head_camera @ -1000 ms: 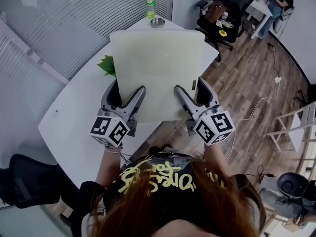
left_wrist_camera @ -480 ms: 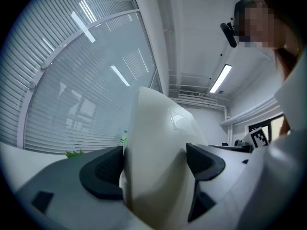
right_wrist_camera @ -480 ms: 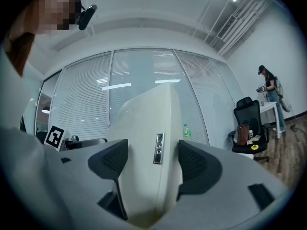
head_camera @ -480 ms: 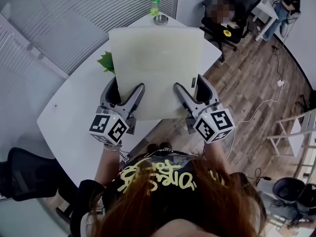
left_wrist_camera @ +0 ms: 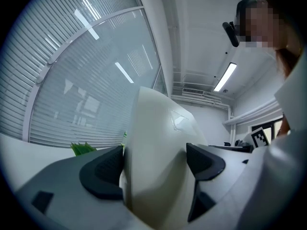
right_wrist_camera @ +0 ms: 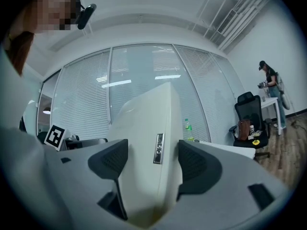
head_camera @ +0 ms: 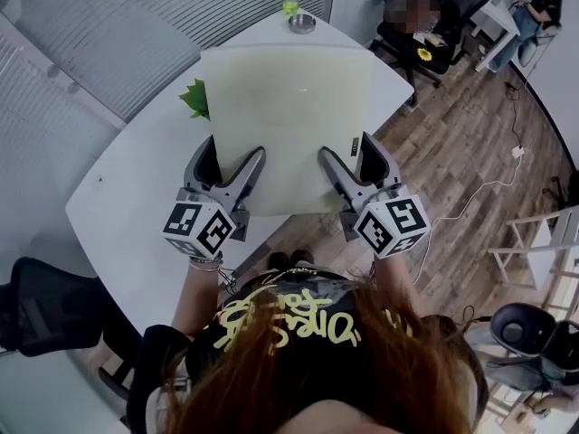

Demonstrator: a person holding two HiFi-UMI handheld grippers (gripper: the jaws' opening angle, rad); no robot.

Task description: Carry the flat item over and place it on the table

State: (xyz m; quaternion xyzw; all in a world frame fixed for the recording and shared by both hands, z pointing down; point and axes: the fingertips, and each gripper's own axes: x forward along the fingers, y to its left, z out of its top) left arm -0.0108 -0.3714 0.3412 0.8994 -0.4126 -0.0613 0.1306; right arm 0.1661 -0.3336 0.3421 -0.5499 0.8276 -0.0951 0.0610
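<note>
left gripper (head_camera: 232, 165) and right gripper (head_camera: 351, 161) are clamping the near edge of the flat panel (head_camera: 285, 107) over the table (head_camera: 136, 188), needing a level lowering clear of the leaves (head_camera: 196, 100) at upper left.

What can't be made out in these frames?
Head view: the pale flat square panel covers the white table below; contact between them unclear.
Head view: green leafy item, mostly hidden behind the panel.
Right gripper view: print on the small metal tag, too small.
</note>
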